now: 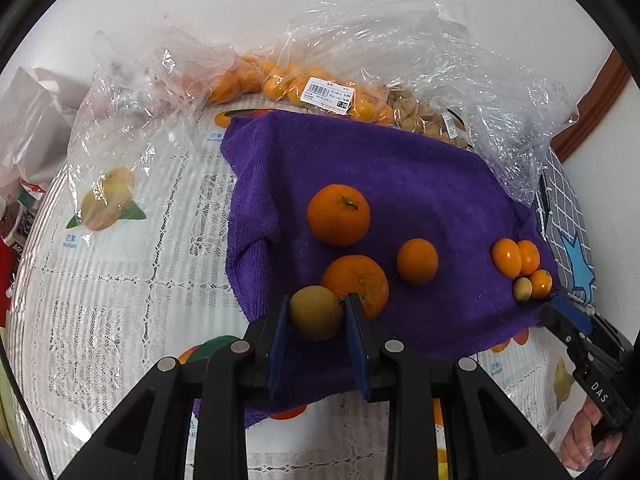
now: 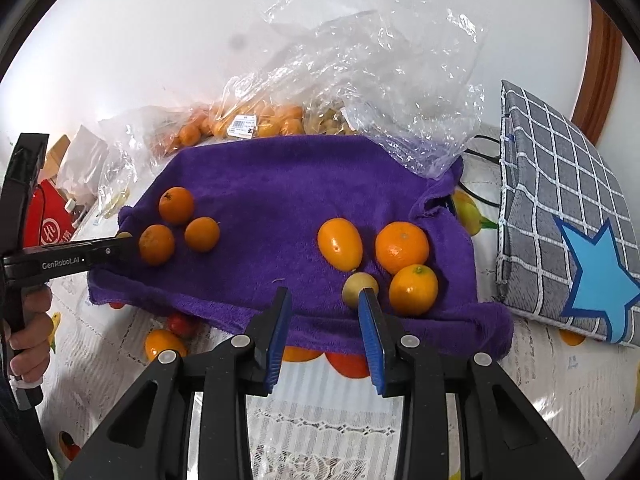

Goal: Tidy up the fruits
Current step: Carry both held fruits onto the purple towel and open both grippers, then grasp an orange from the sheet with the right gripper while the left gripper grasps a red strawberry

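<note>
Fruits lie sorted in two clusters on the purple towel (image 1: 400, 168) spread over the table (image 1: 120, 280): three larger oranges (image 1: 338, 214) on my left side, and three small oval kumquats (image 2: 340, 243) with one small yellow-green fruit (image 2: 357, 288) on my right.

My left hand-held gripper (image 1: 317, 316) is clenched on a bigger yellowish fruit (image 1: 316, 312), both blue pads pressing its sides, and it hangs just beside the nearest orange (image 1: 356, 282), touching or nearly so. I judge I am in the placing step: setting this fruit down with the larger group.

My right hand-held gripper (image 2: 326, 300) has nothing between its pads; they stand apart and empty, with the small yellow-green fruit just past the tip of the right pad, outside the gap. That one looks already delivered to the kumquat cluster.

Next, I think, the left needs to lower the yellowish fruit onto the towel and let go gently, so it does not roll against the orange and scatter the group. More fruit waits in the plastic bags (image 1: 320, 92) behind the towel, so another pick probably follows.
</note>
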Motion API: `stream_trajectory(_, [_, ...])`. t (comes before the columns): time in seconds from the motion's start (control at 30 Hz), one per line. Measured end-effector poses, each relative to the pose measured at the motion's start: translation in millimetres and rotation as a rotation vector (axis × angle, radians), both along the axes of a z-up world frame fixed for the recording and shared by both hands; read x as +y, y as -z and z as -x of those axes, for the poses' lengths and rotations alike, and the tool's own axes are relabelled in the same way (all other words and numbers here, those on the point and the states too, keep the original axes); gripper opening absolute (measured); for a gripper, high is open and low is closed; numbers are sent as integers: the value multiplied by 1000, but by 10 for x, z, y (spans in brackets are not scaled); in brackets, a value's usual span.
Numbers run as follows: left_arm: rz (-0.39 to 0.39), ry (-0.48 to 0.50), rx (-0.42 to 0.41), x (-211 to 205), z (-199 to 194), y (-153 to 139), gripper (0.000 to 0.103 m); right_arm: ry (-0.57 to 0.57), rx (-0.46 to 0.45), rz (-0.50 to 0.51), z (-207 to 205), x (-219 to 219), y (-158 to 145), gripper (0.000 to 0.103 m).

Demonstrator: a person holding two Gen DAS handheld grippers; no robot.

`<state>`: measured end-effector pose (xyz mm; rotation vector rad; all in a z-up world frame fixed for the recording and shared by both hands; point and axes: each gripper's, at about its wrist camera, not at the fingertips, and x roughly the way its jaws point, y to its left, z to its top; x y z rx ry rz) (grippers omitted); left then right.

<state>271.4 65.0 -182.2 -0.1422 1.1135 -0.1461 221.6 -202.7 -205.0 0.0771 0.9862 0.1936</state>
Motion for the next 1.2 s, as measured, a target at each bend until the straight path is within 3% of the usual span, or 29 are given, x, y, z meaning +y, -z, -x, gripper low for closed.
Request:
stream_trajectory(0.17, [32,3,10,17,46,-27,36,15,9,-13,80,-36,3,35])
stream_trajectory(0.37, [50,8,-21,94,219,-169,38,11,-3,-27,196,30,-65,35])
stream_trajectory(0.43, [44,4,-43,136,282,-237,42,-3,-7,-36,234,99,-83,35])
stream_trajectory(0.67, [61,-17,-94,371,478,-439,45,-98,-9,-91,343,481,-73,35])
stream_trajectory(0.8, [67,-25,-91,502,563,-451,45,-163,-4,-128,416,731,-46,41])
stream_trajectory(1.2, [59,-40,-76,793,822,-375,45,-167,36,-13,394,1180,247,41])
